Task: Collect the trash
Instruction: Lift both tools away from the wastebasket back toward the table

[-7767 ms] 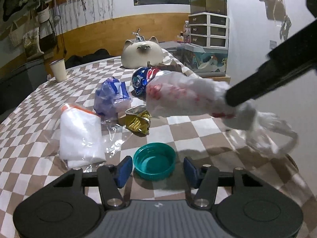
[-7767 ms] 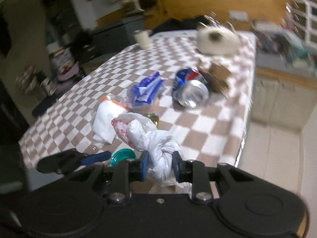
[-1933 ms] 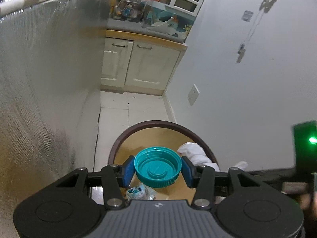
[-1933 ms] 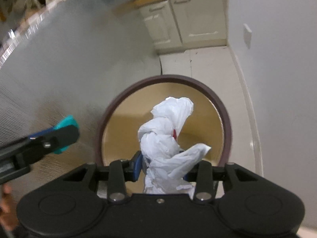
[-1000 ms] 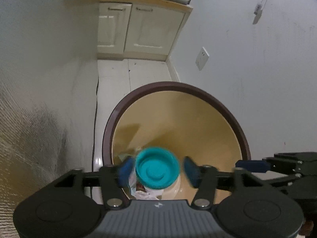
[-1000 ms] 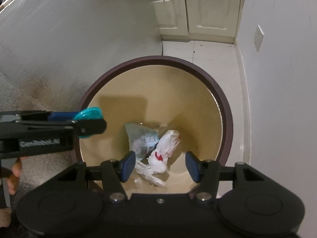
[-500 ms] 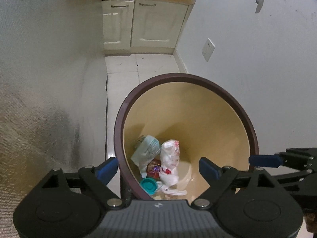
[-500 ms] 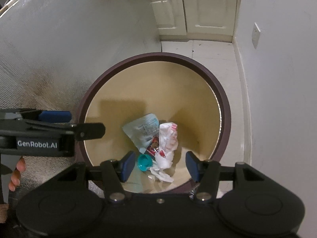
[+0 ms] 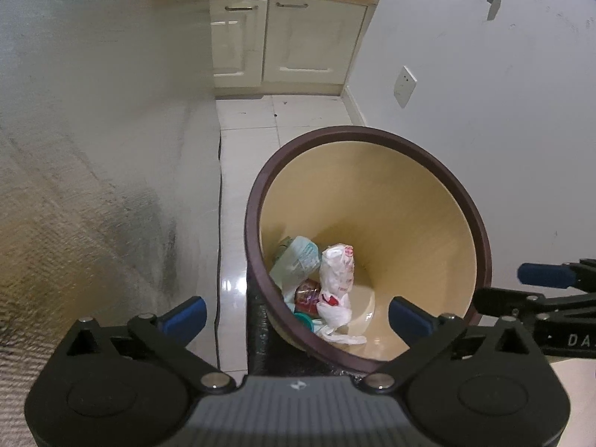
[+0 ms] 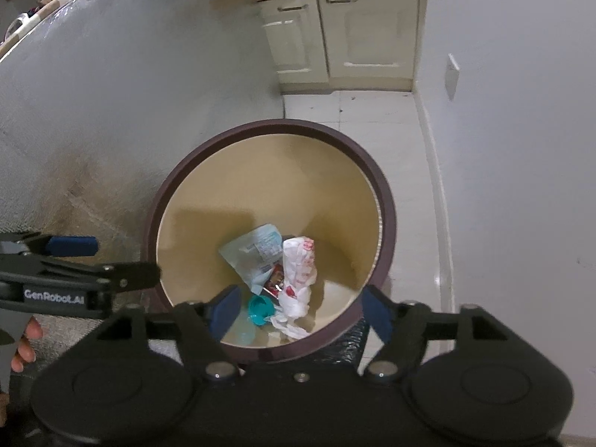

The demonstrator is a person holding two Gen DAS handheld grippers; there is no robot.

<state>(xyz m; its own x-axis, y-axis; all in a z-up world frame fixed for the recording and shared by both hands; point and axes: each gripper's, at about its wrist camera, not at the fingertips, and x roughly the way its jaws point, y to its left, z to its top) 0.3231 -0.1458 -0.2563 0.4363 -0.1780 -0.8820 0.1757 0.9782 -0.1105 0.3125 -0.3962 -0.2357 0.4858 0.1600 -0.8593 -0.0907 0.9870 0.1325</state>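
Right wrist view: crumpled white bag (image 10: 298,264) in round, smooth-walled bin (image 10: 387,223)

Glossy white tiled floor (image 9: 246,138) under brown-rimmed bin (image 9: 480,231)

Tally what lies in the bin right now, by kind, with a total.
In the bin, as far as the views show:
White plastic bag, knotted: 1
Pale blue printed packet: 1
Teal lid: 1
Red wrapper, partly hidden: 1
Total: 4
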